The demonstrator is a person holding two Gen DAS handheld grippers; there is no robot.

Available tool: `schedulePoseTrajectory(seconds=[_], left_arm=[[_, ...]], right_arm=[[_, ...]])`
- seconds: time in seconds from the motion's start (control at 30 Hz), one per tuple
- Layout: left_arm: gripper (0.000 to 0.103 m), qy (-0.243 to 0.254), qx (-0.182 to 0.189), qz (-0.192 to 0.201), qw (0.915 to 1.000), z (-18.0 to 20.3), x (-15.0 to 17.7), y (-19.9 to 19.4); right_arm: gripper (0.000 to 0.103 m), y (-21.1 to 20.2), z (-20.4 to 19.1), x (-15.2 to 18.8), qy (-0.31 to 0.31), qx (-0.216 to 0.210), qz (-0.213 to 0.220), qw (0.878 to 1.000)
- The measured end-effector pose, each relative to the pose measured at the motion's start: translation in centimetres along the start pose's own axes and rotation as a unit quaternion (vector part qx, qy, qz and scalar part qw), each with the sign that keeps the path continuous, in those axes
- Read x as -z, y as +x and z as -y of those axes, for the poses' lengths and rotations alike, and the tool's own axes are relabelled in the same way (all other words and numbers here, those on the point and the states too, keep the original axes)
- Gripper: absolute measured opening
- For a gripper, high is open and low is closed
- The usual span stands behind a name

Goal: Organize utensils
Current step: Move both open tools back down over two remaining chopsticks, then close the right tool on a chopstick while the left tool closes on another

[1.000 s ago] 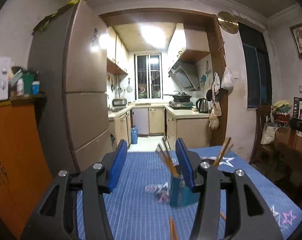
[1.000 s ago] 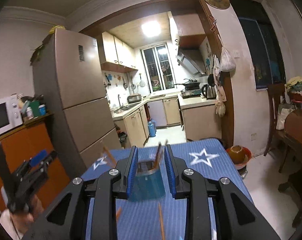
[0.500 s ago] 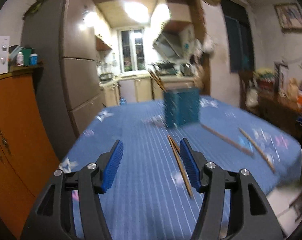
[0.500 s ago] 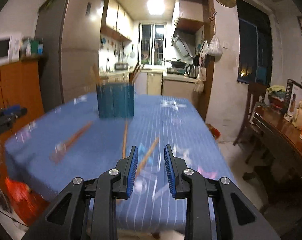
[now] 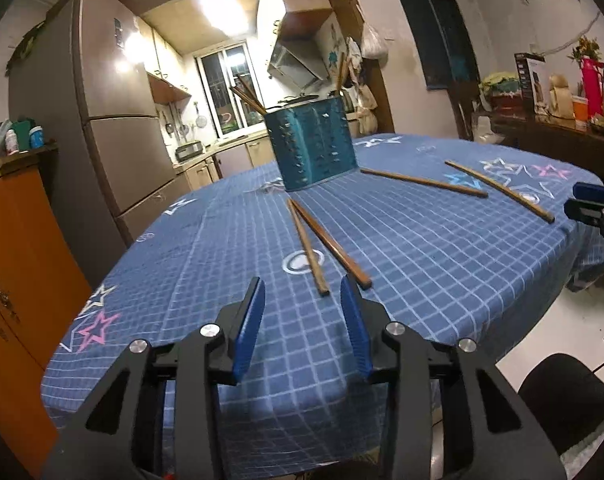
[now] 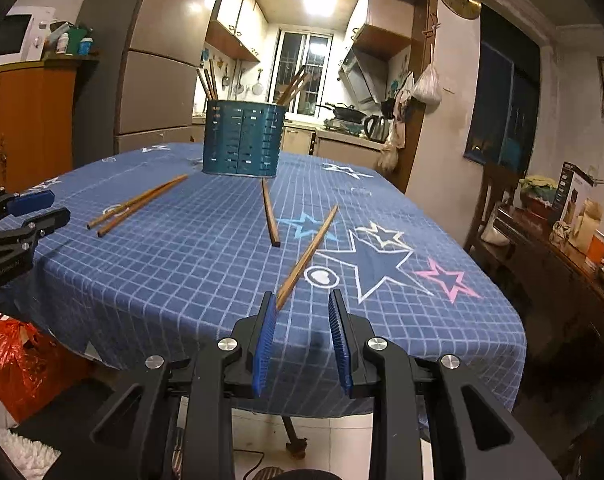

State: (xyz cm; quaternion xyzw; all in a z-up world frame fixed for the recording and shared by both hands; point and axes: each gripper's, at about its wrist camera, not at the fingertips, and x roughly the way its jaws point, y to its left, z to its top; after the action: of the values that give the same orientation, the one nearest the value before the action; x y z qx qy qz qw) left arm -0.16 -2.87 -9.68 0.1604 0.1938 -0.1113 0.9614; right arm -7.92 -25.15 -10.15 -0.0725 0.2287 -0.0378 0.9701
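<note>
A: How do the two grippers sit?

B: The left gripper (image 5: 302, 328) hovers low at the bottom centre of its view, over the near edge of the counter (image 5: 222, 248), fingers (image 5: 250, 332) spread and holding nothing. The right gripper (image 6: 302, 336) is likewise at the bottom centre of its view, fingers (image 6: 264, 344) apart and bare, with one chopstick's (image 6: 308, 254) near end just ahead of its left finger.

A: And the holder?

B: The teal holder (image 5: 312, 142) stands upright at upper centre of the left view, with a few chopsticks (image 5: 248, 96) leaning out of its top. A loose pair (image 5: 322, 246) lies in mid-frame between it and the left gripper; two more sticks (image 5: 422, 182) lie to the right.
</note>
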Motion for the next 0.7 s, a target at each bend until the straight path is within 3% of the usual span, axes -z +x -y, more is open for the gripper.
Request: schedulePoseTrajectory(seconds=[0.27,0.47,0.7], left_arm=[[0.038,-0.011,-0.010,-0.013,0.9998,0.5,1.0,1.8],[0.026,-0.025,0.003,0.000,0.9997,0.7,1.0,2.0],[0.026,-0.028,0.001,0.003,0.9996,0.5,0.9,2.0]], right_arm=[[0.029,1.2,-0.3,0.5,0.010,0.013,-0.007,1.000],[0.029,2.0,-0.6,0.3,0.008,0.021,-0.004,1.000],[0.029,1.6,-1.5,-0.1,-0.003,0.013,0.008,1.000]])
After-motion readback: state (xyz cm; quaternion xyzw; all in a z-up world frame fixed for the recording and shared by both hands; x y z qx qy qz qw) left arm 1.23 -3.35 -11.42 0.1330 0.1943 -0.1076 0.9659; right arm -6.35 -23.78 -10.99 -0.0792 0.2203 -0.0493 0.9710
